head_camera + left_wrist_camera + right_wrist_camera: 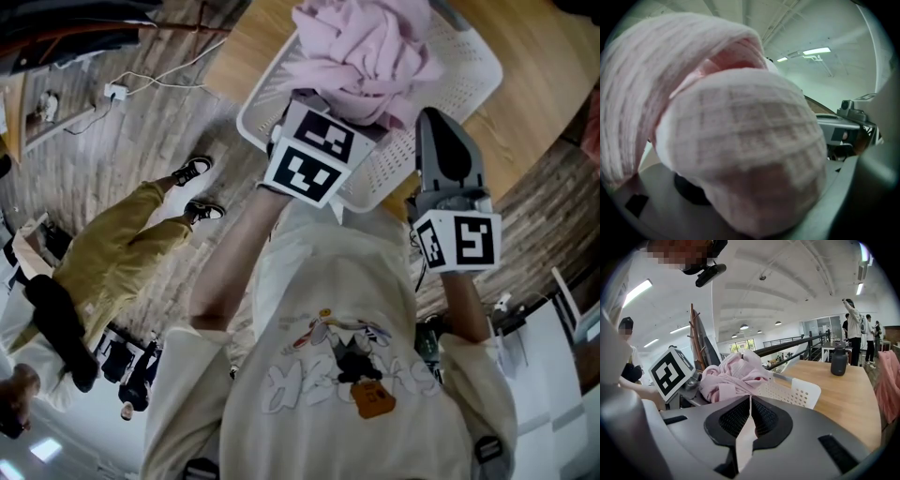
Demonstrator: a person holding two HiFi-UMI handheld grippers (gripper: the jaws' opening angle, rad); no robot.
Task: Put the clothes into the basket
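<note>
While the pink garment (361, 52) is heaped over the white perforated basket (450, 84) on the wooden table (534, 94), it isn't let go yet, so I'd call the task nearly done for this piece: cloth is at the basket, release and pull-out left. Whether all of it is below the rim I can't tell; a good part mounds above it.

Left gripper (330, 120): nose buried in the garment's near edge, cloth at its 12 o'clock. In the left gripper view the pink fabric (740, 136) bulges straight out of the jaws and covers them; looks clamped on a bunched fold.

Right gripper (437, 127): at about 4 o'clock of the garment, over the basket's near right edge, apart from the cloth. In the right gripper view its jaws (750, 401) are together, only a hairline slit, nothing in them; garment (733, 376) and basket wall (797, 392) sit ahead at 11 to 1 o'clock.

Possible leftover: a pinkish cloth (886, 385) at the table's edge, 3 o'clock in the right gripper view. Can't tell if it's part of the job.
</note>
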